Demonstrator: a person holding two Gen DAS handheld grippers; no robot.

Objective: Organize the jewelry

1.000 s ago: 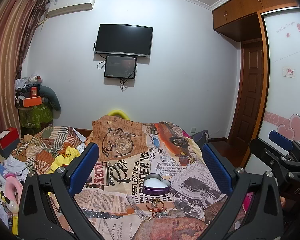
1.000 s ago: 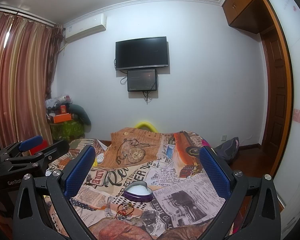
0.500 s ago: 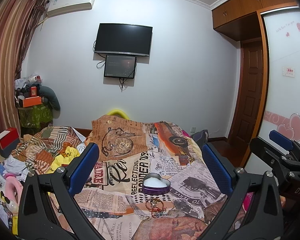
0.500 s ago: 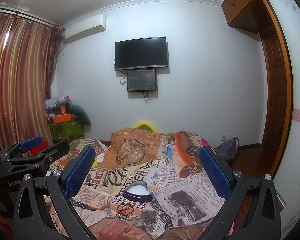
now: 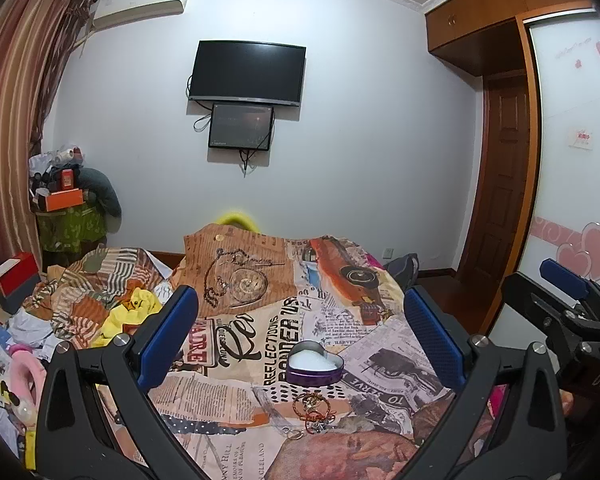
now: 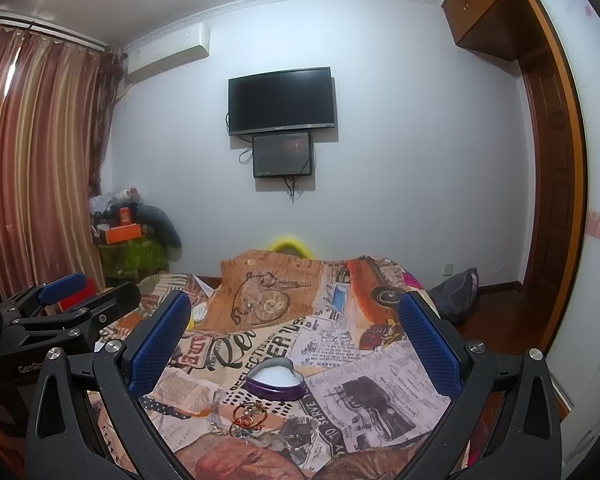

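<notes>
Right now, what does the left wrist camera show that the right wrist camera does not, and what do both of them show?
Only the left wrist view shows the yellow soft toy and the pink heart stickers on the white wardrobe door.

Only the right wrist view shows the left gripper from the side, open.

Both show the purple heart-shaped tin box lying open on the newspaper-print bedspread, with the tangled reddish-gold jewelry just in front of it.

Both grippers, left gripper (image 5: 300, 336) and right gripper (image 6: 294, 336), hang spread wide above the newsprint-patterned bedspread (image 5: 260, 332). A heart-shaped tin (image 5: 314, 368) stands in the middle, tangled jewelry (image 5: 314, 406) just nearer. Bare cloth lies beyond the tin and to its right. Piled clothes (image 5: 112, 304) crowd the left side.
</notes>
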